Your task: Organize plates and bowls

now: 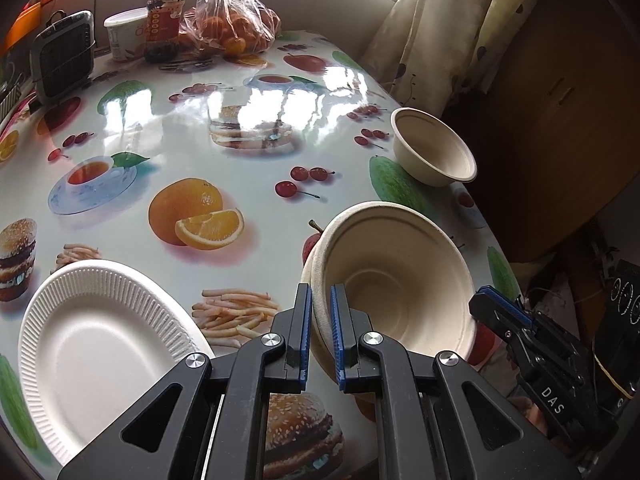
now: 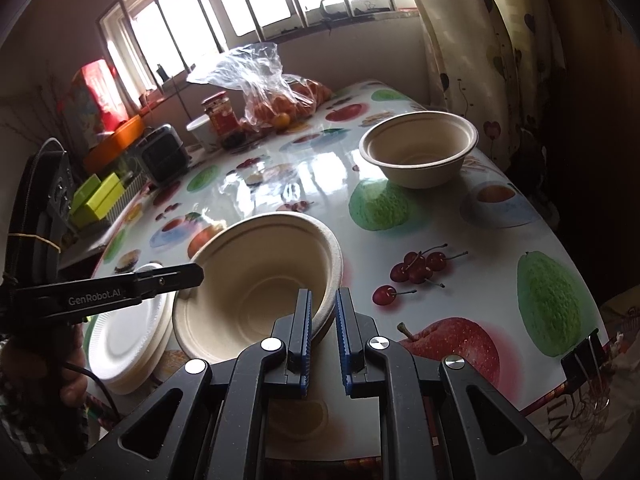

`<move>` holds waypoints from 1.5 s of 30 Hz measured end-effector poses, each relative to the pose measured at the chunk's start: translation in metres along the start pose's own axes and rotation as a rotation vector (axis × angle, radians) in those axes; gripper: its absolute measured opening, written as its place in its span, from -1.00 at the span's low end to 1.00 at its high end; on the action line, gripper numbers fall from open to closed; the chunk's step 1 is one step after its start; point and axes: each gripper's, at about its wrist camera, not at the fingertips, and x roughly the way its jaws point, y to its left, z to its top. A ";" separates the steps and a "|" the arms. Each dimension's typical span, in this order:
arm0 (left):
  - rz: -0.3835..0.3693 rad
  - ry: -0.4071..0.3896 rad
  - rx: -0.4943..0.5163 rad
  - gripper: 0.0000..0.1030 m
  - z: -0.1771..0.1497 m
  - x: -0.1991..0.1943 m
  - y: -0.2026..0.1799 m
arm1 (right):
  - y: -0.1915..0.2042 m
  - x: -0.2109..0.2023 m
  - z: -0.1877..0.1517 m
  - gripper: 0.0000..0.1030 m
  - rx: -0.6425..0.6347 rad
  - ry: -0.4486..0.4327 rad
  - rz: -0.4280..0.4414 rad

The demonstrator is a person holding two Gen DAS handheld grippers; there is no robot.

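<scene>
Gripping one tan bowl [image 1: 394,276] by both tongs [image 1: 321,332] [image 2: 323,334] at opposite rims — next, nesting it with the bowl at one o'clock [image 1: 434,146].

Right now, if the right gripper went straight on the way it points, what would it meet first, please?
The right gripper is already shut on the rim of the tilted bowl, so that bowl is what it would push into first. The second bowl stands farther off and to the right, probably off that line.
</scene>
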 end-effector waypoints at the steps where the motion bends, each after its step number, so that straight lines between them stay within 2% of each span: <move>1: 0.001 0.001 0.000 -0.81 0.000 0.000 0.000 | 0.000 0.000 0.000 -0.76 0.000 0.000 -0.001; 45: -0.006 -0.003 -0.015 -0.75 -0.001 0.001 0.000 | 0.000 0.002 -0.003 -0.70 0.008 0.000 0.002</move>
